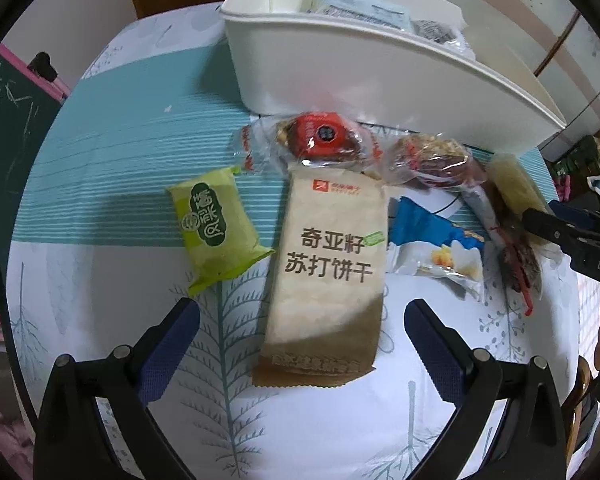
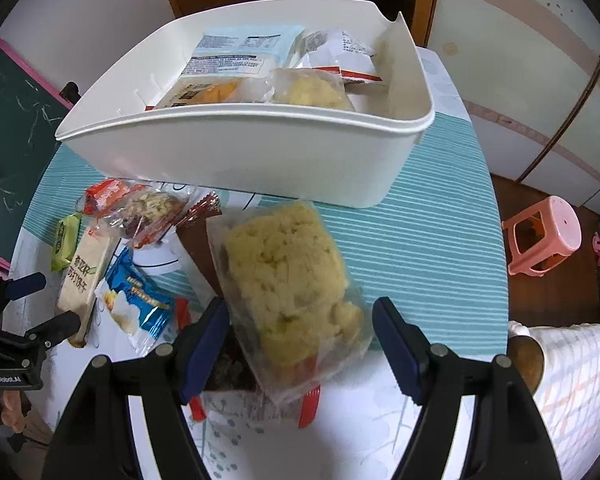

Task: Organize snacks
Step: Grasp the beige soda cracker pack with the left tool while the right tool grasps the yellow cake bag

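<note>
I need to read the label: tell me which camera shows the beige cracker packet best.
The left wrist view. The beige cracker packet lies face-up, large and centred between the open jaws of the left gripper, its print legible. The right wrist view shows the packet small at the left edge, skewed and partly overlapped.

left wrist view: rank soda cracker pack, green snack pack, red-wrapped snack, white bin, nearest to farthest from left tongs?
1. soda cracker pack: its near end lies between the open left tongs.
2. green snack pack: just ahead, left.
3. red-wrapped snack: beyond the cracker pack.
4. white bin: farthest, at the back.
</note>
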The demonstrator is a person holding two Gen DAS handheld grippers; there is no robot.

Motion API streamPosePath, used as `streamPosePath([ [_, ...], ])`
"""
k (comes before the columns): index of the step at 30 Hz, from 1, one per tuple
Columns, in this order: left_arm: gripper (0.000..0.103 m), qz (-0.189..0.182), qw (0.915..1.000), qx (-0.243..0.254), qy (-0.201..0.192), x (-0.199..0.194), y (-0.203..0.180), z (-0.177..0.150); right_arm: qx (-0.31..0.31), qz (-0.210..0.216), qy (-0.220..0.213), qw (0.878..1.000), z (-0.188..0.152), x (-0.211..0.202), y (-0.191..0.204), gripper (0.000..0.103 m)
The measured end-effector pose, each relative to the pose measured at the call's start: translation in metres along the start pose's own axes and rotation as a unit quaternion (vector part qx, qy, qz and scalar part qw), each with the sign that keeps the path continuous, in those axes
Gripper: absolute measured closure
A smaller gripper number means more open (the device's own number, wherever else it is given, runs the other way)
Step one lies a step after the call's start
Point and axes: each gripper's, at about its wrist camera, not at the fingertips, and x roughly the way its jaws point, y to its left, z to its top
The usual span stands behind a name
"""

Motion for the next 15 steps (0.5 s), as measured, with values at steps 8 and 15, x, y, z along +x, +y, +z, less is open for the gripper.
streamPosePath([
  [8,0.006,0.008,0.9999,-0.002,0.011,0.013,0.006,0.005,-0.007,0.006,0.004,1.0,0.007,0.009,-0.002,0.029],
  [15,0.008,0.024,0.9997,0.009,0.005,0.015,-0.004,0.01,-0.007,0.013,0.017,1.0,0.013,0.024,0.0,0.029],
])
